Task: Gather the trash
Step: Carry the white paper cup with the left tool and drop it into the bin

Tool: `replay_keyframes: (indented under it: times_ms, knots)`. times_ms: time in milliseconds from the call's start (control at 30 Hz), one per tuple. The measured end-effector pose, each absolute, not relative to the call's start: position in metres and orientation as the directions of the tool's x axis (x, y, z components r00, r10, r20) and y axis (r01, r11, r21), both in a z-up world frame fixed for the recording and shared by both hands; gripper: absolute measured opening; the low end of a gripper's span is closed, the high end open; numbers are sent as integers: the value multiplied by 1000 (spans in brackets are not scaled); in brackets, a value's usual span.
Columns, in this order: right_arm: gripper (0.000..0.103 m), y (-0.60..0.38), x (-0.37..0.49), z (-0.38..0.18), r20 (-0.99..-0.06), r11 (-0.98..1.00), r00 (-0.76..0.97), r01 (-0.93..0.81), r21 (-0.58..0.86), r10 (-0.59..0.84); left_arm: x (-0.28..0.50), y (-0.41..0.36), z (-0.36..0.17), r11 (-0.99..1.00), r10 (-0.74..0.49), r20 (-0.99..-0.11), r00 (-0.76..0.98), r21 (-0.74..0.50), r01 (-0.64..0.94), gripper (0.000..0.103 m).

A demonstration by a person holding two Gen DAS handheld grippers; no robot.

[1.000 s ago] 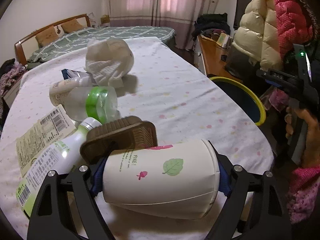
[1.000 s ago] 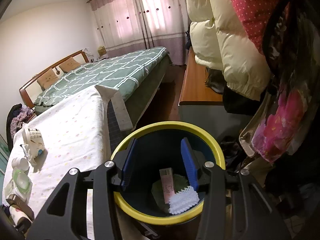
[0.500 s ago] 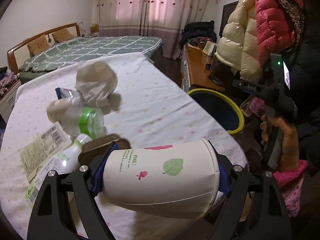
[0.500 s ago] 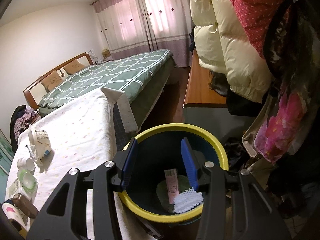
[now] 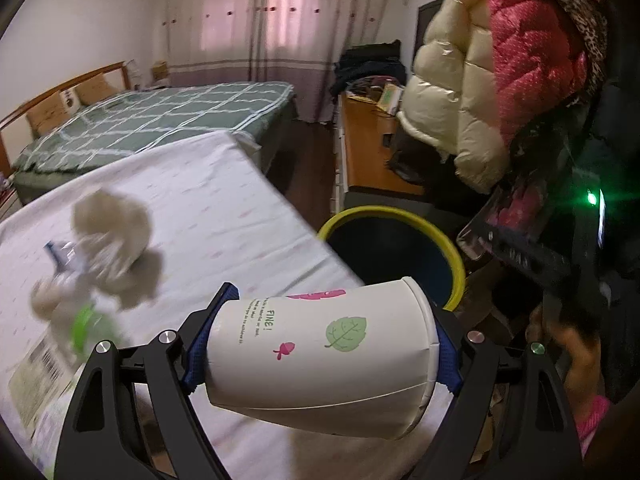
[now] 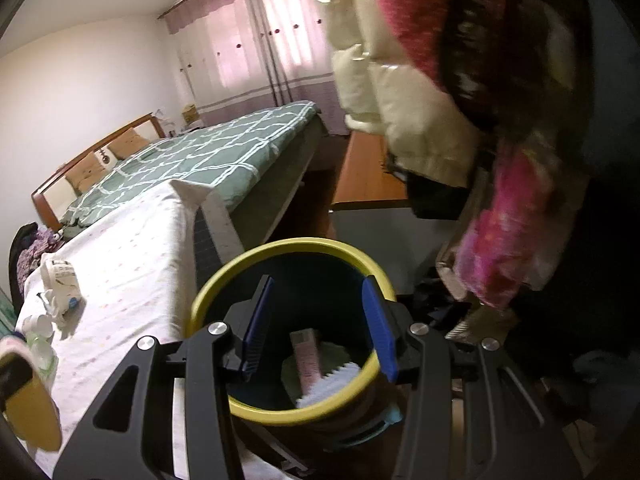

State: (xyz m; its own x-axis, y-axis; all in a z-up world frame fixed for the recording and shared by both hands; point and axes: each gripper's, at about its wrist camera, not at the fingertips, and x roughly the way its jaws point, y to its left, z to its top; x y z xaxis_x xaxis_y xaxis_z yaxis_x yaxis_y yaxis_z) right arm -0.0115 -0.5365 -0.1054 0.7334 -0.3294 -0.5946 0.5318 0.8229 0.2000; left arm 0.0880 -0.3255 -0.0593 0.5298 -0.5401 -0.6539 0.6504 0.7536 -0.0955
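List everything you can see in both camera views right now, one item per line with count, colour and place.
paper cup: 1, white with green leaf print, lying sideways between the left gripper's pads
trash bin: 1, dark with yellow rim, on the floor beside the table, some trash inside
crumpled paper: 1, off-white, on the table, blurred
green-lidded container: 1, clear and green, on the table near the crumpled paper
table: 1, white dotted cloth
bed: 1, green checked cover, behind the table
puffy jackets: 2, cream and red, hanging at right
left gripper: 1, black with blue pads, shut on the cup
right gripper: 1, black with blue pads, open over the bin
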Motion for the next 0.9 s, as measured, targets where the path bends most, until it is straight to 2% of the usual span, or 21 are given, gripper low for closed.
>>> replay_keyframes:
  times_ms: [333, 733, 800, 833, 900]
  knots:
    - [45, -559, -35, -119, -615, 800, 704, 569, 191, -354, 124, -432, -60, 710, -558, -669, 492, -76, 700, 83]
    - [48, -567, -36, -136, -652, 793, 677, 579, 188, -340, 168, -501, -111, 731, -487, -759, 432, -83, 678, 84]
    - [49, -565, -34, -137, -655, 795, 676, 577, 186, -338, 170, -503, -113, 729, -491, -761, 425, -92, 678, 89]
    - [49, -564, -33, -136, -654, 797, 677, 576, 184, -338, 171, -503, -112, 730, -492, -760, 424, -95, 677, 97]
    - [49, -561, -31, -134, -651, 801, 679, 571, 181, -338, 170, -500, -108, 733, -496, -754, 431, -97, 673, 98]
